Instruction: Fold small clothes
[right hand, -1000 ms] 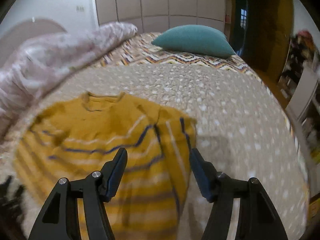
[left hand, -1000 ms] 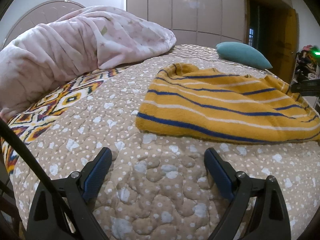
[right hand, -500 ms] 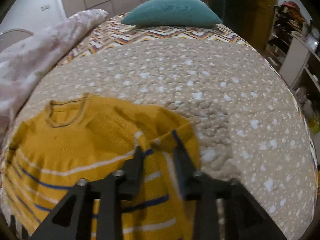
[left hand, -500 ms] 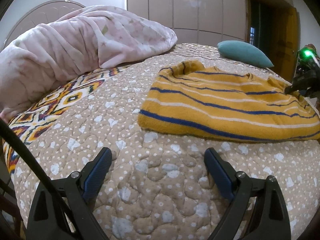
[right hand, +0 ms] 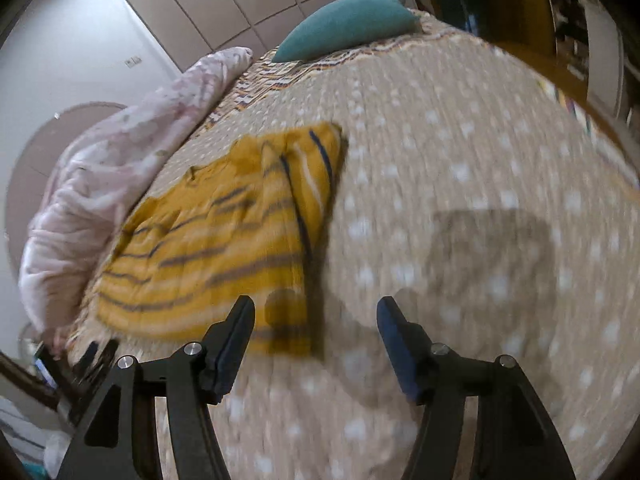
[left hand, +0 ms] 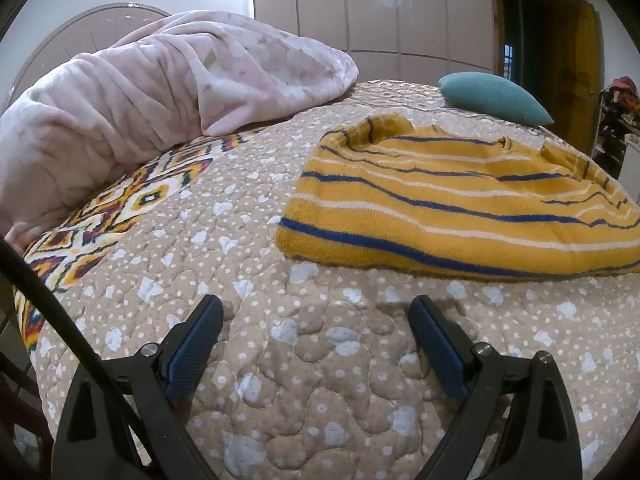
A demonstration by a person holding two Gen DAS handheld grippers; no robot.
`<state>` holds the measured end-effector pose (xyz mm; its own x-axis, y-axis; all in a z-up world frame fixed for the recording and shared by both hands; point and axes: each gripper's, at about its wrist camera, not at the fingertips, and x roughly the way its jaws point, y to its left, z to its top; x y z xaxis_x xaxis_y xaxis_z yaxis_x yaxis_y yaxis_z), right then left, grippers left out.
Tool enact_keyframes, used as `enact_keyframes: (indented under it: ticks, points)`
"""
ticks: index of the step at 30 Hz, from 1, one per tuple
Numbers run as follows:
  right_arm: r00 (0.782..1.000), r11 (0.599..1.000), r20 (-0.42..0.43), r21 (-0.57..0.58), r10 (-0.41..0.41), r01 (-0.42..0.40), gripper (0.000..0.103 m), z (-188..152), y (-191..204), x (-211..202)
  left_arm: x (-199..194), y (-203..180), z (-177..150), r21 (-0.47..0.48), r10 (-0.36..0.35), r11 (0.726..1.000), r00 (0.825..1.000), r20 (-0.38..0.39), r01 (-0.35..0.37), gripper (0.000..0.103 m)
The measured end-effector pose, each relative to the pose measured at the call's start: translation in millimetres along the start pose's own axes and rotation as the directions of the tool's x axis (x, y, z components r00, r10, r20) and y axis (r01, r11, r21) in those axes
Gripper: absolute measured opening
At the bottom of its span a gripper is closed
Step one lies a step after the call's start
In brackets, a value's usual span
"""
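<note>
A small mustard-yellow sweater [left hand: 460, 208] with blue and white stripes lies flat on the quilted bedspread [left hand: 304, 360], one sleeve folded over its body. My left gripper [left hand: 316, 320] hovers open over bare quilt, a short way in front of the sweater's hem. In the blurred right wrist view the sweater [right hand: 224, 240] lies to the left. My right gripper [right hand: 316, 316] is above the quilt beside the sweater's right edge, its jaws opening with nothing between them.
A rumpled pink blanket [left hand: 152, 92] is heaped along the left side of the bed. A teal pillow [left hand: 492, 96] sits at the far end, and shows as the teal pillow [right hand: 344, 24] in the right wrist view. Wardrobe doors stand behind; cluttered shelves are at the right.
My right gripper closed on the sweater's sleeve, then let go and swung away to the right of the garment, rolling as it went. The sleeve now lies folded inward. The left gripper stayed put.
</note>
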<state>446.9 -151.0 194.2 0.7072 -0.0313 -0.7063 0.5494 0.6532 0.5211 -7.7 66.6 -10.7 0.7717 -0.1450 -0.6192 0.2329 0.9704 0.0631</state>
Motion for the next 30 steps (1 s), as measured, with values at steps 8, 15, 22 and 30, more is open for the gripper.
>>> enact_keyframes:
  ticks: [8,15,22,30]
  points:
    - [0.993,0.992,0.035,0.054,0.111,-0.113,0.073,-5.3,6.6,22.5,0.5,-3.8,0.8,0.014,0.038,0.999,0.999,-0.008,-0.038,0.097]
    - [0.987,0.989,0.069,0.023,0.144,-0.146,0.075,-0.6,29.3,53.9,3.8,0.6,14.6,0.011,-0.015,1.0,0.993,-0.121,0.016,0.097]
    - [0.971,0.973,0.093,0.058,0.219,-0.225,0.074,-2.2,16.4,52.5,29.8,32.1,59.6,-0.222,-0.251,0.952,0.951,-0.183,0.209,0.097]
    - [0.977,0.979,0.105,0.07,0.186,-0.194,0.069,-1.4,17.0,48.5,90.3,33.9,90.5,-0.42,-0.472,0.839,0.847,-0.243,0.347,0.05]
